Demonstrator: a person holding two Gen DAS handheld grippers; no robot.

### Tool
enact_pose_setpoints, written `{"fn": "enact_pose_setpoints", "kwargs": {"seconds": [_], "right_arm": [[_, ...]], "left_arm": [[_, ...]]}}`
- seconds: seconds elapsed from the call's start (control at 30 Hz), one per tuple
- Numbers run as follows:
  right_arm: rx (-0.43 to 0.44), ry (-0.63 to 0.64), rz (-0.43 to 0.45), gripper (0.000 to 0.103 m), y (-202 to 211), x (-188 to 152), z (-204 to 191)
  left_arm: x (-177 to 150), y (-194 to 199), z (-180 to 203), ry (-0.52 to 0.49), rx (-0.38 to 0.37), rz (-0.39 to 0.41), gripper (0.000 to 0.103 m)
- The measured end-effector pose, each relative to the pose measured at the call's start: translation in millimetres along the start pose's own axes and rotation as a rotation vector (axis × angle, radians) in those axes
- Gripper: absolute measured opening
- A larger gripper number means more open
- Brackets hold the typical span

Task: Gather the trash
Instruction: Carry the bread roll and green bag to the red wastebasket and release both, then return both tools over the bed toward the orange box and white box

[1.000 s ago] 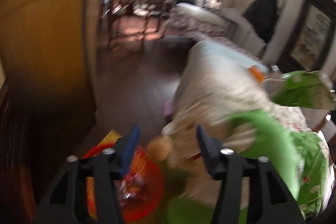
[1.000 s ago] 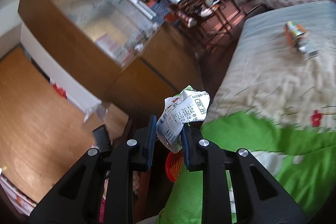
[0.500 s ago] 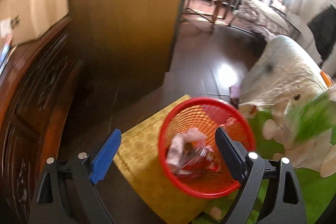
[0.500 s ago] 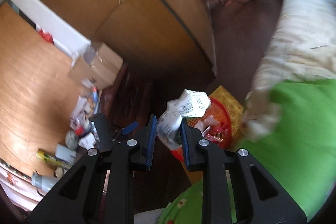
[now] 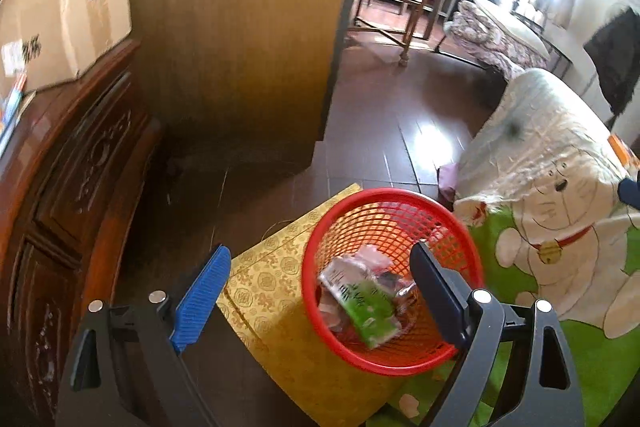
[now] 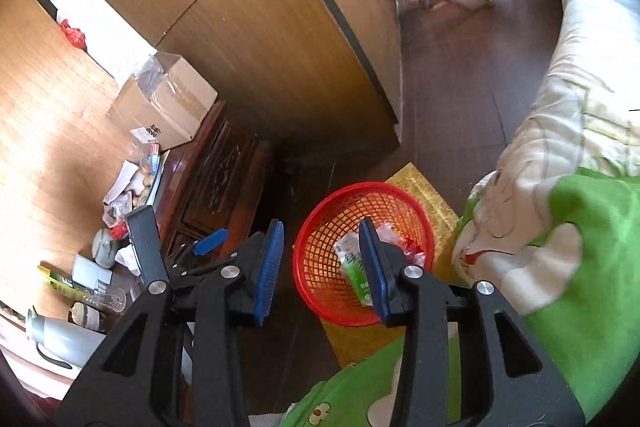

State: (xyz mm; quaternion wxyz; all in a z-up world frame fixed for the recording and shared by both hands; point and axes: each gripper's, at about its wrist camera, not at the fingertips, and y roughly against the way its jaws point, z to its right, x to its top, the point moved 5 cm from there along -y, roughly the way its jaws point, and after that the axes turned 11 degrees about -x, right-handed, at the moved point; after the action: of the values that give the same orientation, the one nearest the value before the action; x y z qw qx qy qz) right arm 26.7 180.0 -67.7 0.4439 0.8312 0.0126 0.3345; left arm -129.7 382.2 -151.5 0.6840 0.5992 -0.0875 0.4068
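- The right hand-held gripper [image 6: 326,267] hangs above a red mesh basket [image 6: 320,263]; its jaws have just been opening and nothing sits between them.
- A green-and-white carton [image 6: 352,267] lies in the basket among crumpled wrappers [image 6: 408,251].
- The basket stands on a yellow patterned box [image 6: 430,199] on the dark floor [image 6: 460,87].
- The left hand-held gripper [image 6: 180,239] shows at the left, jaws apart.
- A cardboard box [image 6: 168,107] rests on a carved wooden cabinet [image 6: 216,179].
- A green-and-cream quilt [image 6: 568,227] fills the right.
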Motion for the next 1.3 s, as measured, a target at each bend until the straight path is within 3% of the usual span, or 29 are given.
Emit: {"fn": "enact_pose_setpoints", "kwargs": {"seconds": [0.4, 0.63, 0.77, 1.03, 1.3], "right_arm": [[-0.045, -0.123, 0.194, 0.049, 81.7, 4.5, 60.4], [-0.178, -0.196, 0.357, 0.065, 147.4, -8.0, 120.7], [-0.256, -0.257, 0.433, 0.067, 180.6, -17.5, 162.4], [-0.358, -0.406, 0.504, 0.068, 225.1, -28.5, 255.9], [-0.432, -0.560, 0.466, 0.069, 225.6, -19.2, 343.0]], "left_arm": [[25.0, 35.4, 95.3, -0.202, -0.040, 0.064, 0.092], [40.4, 59.4, 174.6, -0.346, -0.072, 0.126, 0.097], [44.8, 62.7, 239.2, -0.473, -0.096, 0.155, 0.097], [34.8, 37.9, 369.4, -0.714, -0.177, 0.173, 0.097], [27.0, -11.6, 453.4, -0.799, -0.250, 0.138, 0.097]]}}
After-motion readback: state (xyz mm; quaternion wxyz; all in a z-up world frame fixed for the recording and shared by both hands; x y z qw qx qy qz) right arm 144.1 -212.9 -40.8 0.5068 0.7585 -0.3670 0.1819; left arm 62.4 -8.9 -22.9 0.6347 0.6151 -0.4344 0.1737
